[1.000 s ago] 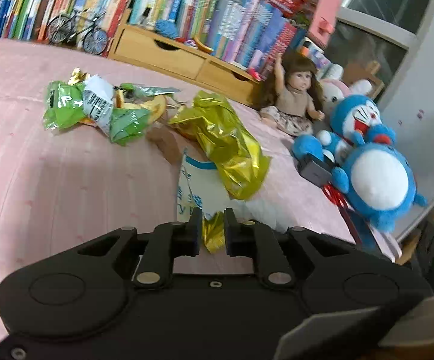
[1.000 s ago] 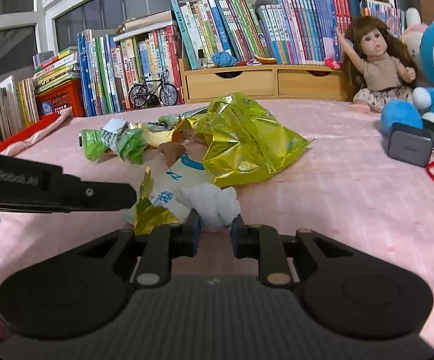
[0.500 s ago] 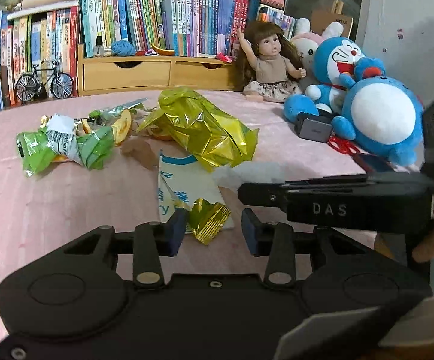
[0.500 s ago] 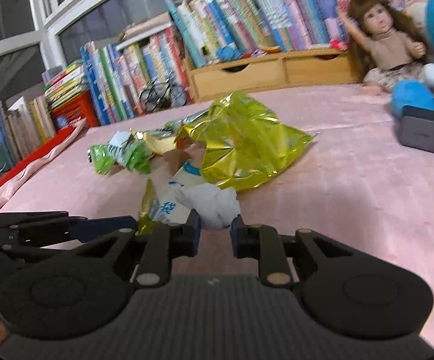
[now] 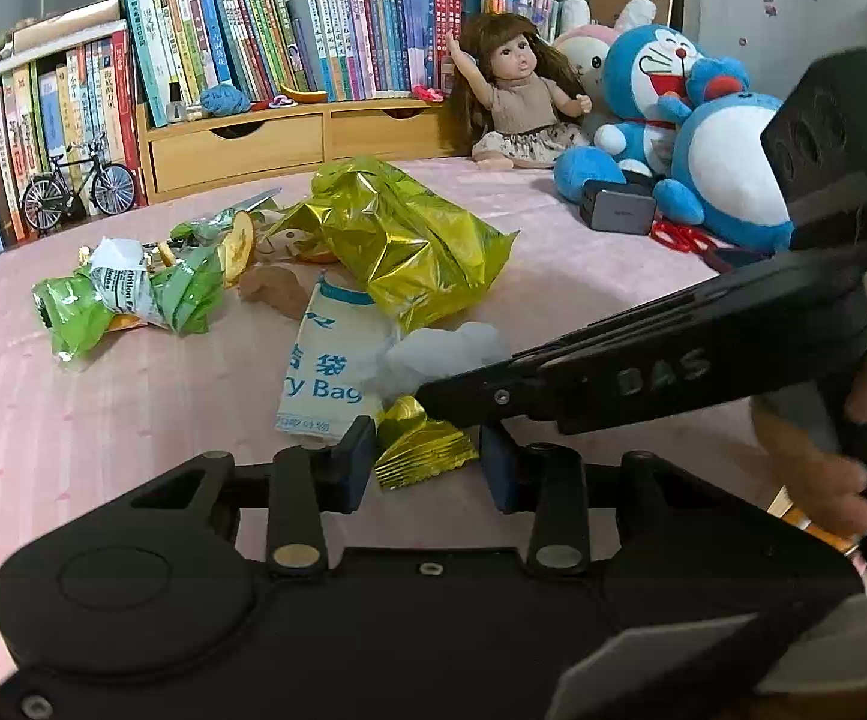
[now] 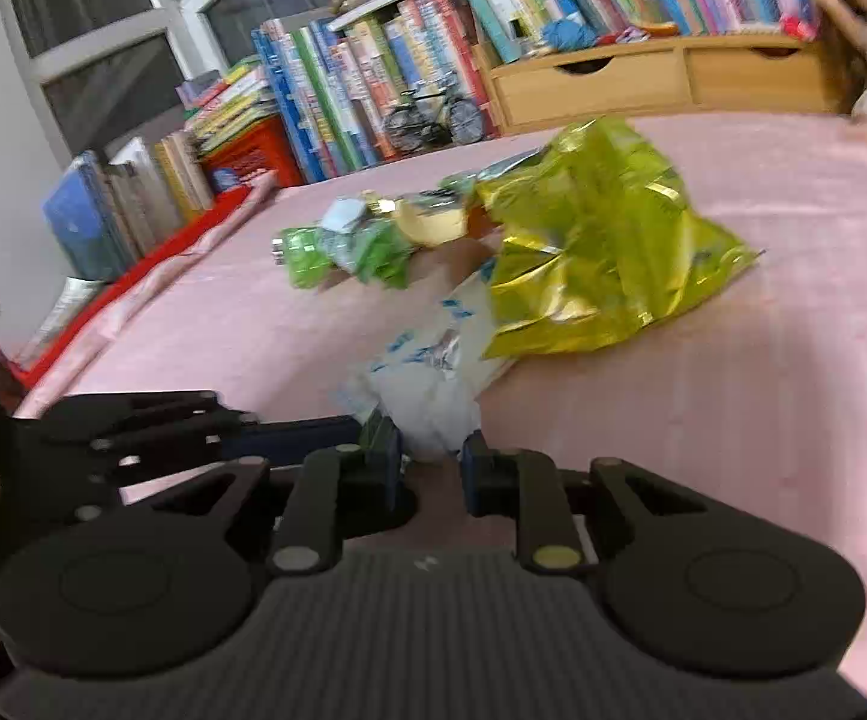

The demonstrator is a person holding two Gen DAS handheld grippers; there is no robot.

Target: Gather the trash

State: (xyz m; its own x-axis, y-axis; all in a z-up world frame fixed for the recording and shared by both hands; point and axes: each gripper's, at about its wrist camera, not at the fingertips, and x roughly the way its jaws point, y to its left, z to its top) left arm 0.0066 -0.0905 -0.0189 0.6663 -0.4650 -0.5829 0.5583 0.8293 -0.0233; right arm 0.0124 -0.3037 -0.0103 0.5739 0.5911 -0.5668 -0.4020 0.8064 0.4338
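Trash lies on a pink cloth (image 5: pixel 103 396): a green wrapper (image 5: pixel 127 294), a large gold foil bag (image 5: pixel 409 246), a white printed bag (image 5: pixel 331 360) and a white crumpled wad (image 5: pixel 445 348). A small gold wrapper (image 5: pixel 421 450) rests on the cloth between the spread fingers of my open left gripper (image 5: pixel 427 468). My right gripper (image 6: pixel 430 468) is shut on the lower edge of the white wad (image 6: pixel 433 408). In the left wrist view the right gripper (image 5: pixel 433 399) reaches in from the right, its tip just above the small gold wrapper.
Books (image 5: pixel 313 42), wooden drawers (image 5: pixel 289 144) and a toy bicycle (image 5: pixel 79 189) line the back. A doll (image 5: pixel 517 102), blue plush toys (image 5: pixel 721 168) and a grey box (image 5: pixel 622 210) sit at the right. A hand (image 5: pixel 823 468) holds the right gripper.
My left gripper has opened and let go of the small gold wrapper, which now lies on the cloth. The right gripper has swung in across the left wrist view.
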